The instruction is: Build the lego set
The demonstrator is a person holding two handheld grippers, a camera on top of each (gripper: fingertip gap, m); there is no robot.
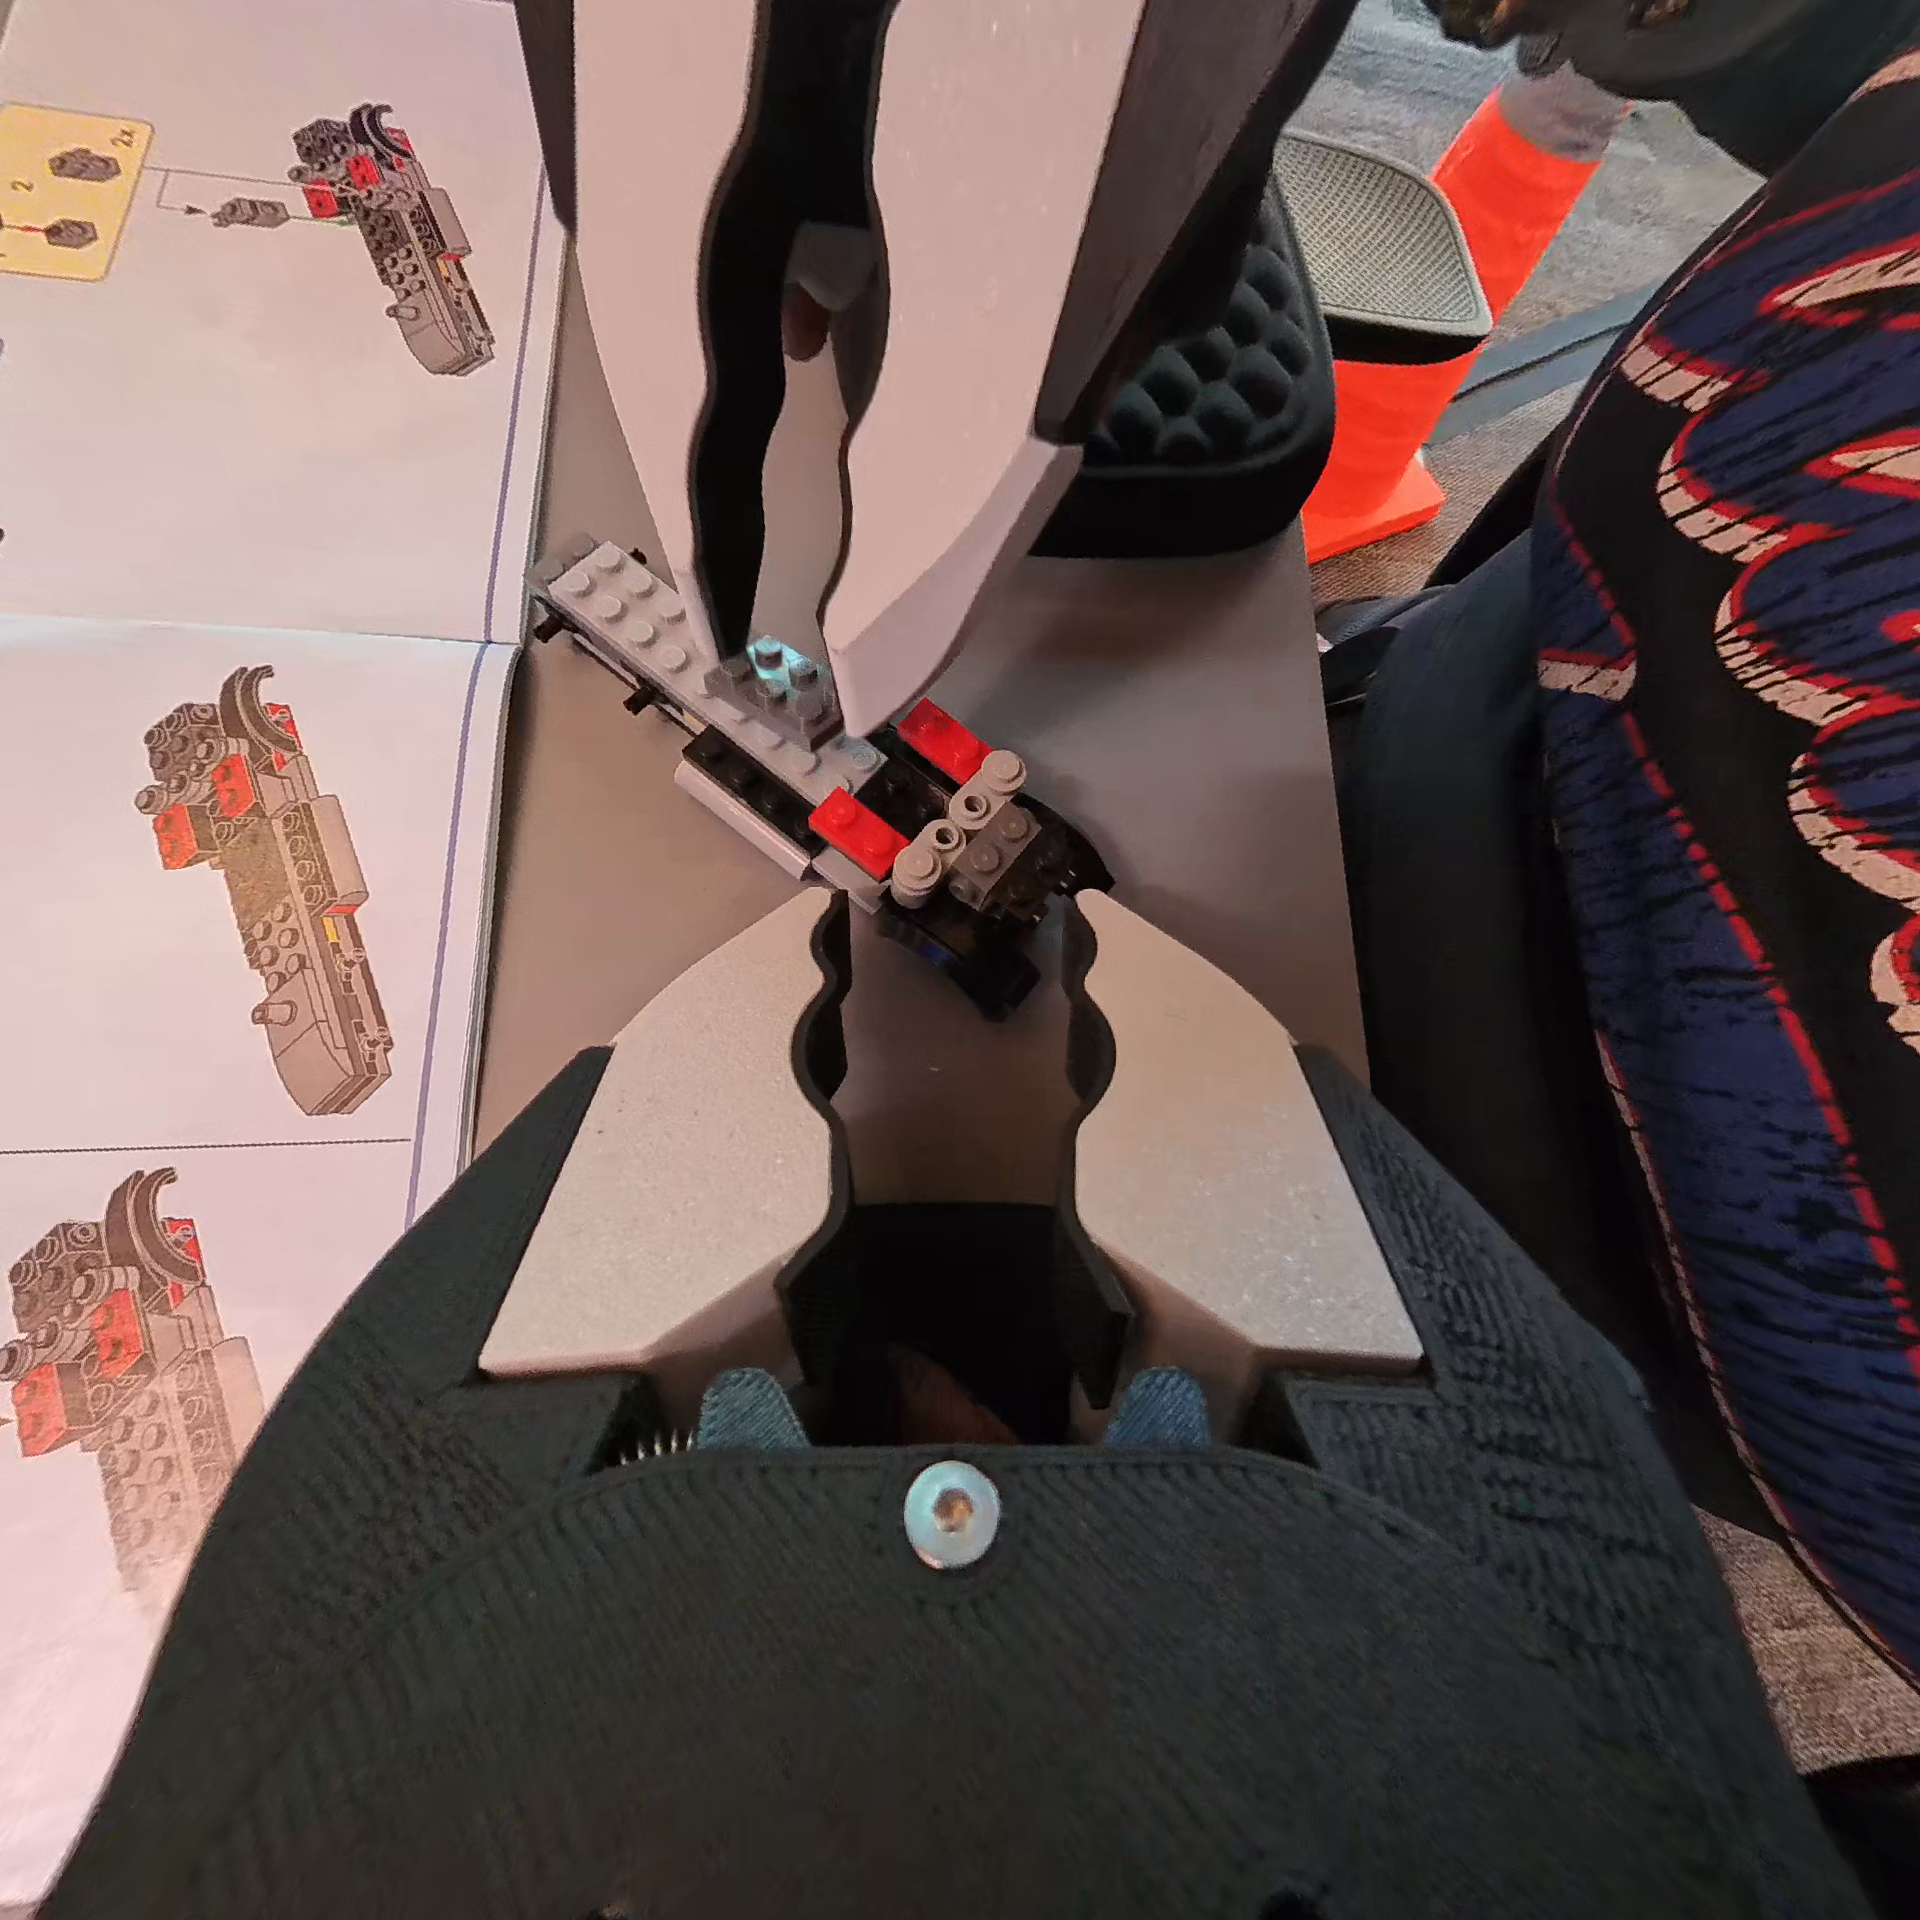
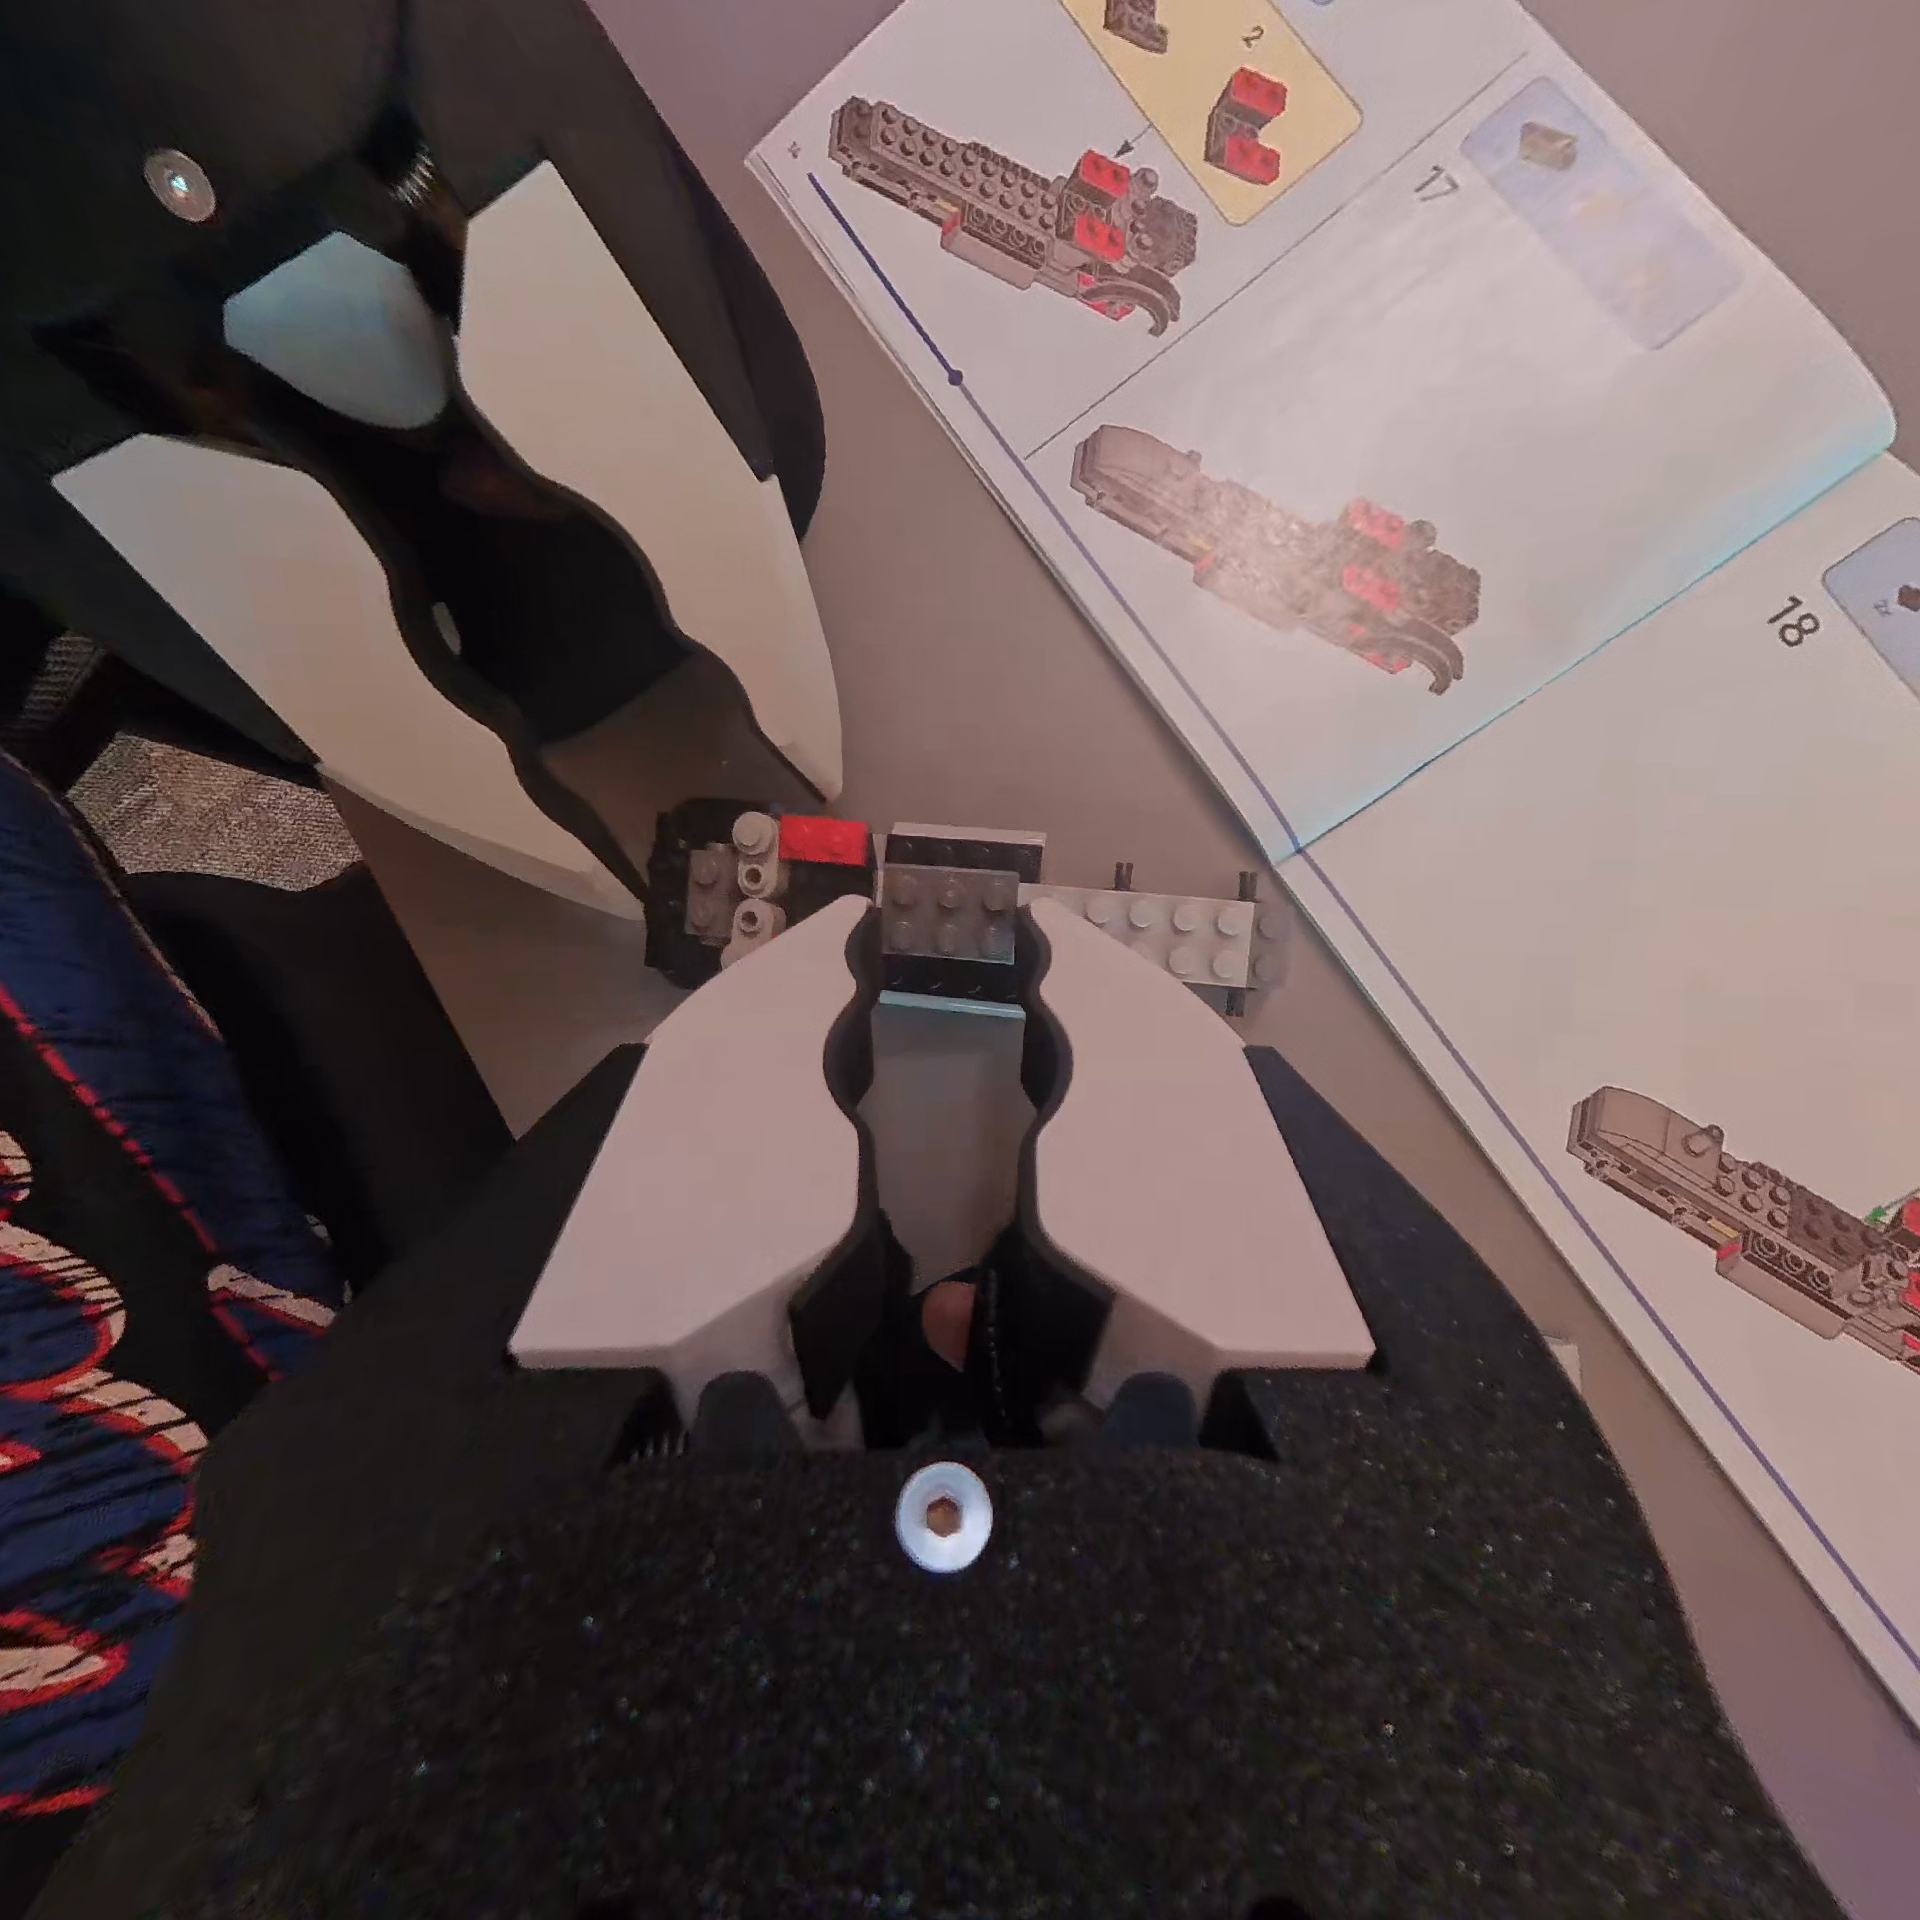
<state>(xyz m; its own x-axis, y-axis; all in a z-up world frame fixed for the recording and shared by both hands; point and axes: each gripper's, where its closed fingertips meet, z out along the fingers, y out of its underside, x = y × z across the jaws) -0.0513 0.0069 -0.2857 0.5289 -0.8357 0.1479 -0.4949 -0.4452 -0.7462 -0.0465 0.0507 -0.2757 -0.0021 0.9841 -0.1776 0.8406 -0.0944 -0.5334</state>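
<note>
The left gripper (image 1: 951,909) grips the black end of the lego model (image 1: 821,774) on the table (image 1: 1174,727); its jaws are partly closed on it. The right gripper (image 2: 948,925) has jaws clamped on the dark grey plate (image 2: 948,914) at the model's middle; an instruction booklet (image 2: 1455,644) lies beside.

Partly built lego model (image 1: 831,769) lies flat on grey table (image 1: 1164,665), near the table's edge by the person, just beside the open instruction booklet (image 1: 249,499). Long light-grey studded plate at one end, black body mid, two red plates (image 1: 854,826) either side, cluster of grey round-stud pieces (image 1: 971,821) and black curved parts at other end. Dark-grey 2x3 plate (image 2: 948,912) sits on top mid-body.
</note>
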